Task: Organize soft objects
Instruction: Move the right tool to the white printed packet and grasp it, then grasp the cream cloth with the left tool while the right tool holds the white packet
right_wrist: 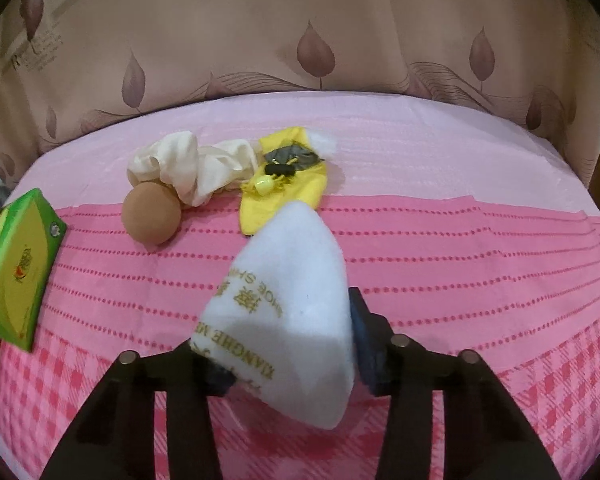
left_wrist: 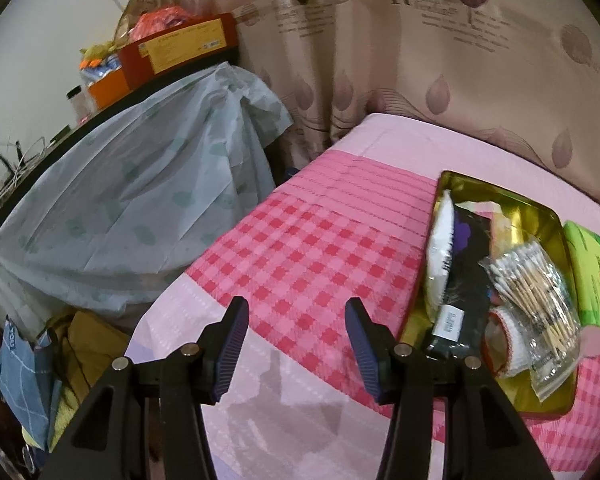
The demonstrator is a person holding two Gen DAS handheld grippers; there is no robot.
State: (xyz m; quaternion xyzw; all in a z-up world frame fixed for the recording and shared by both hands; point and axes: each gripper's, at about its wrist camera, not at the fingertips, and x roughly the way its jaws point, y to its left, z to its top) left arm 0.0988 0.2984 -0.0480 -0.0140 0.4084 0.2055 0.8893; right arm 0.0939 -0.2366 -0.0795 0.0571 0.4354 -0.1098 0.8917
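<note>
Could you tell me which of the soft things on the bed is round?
The brown ball, beside the crumpled cream cloth; the yellow pouch lies flat.

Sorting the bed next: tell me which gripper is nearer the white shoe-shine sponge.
Right. The right gripper is closed on the white shoe-shine sponge. The left gripper hangs open over the pink bedspread, beside the gold tray.

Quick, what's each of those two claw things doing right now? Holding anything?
Left gripper: jaws open, nothing between them, above the pink bedspread.
Right gripper: jaws closed on a white cloth with gold lettering.
</note>
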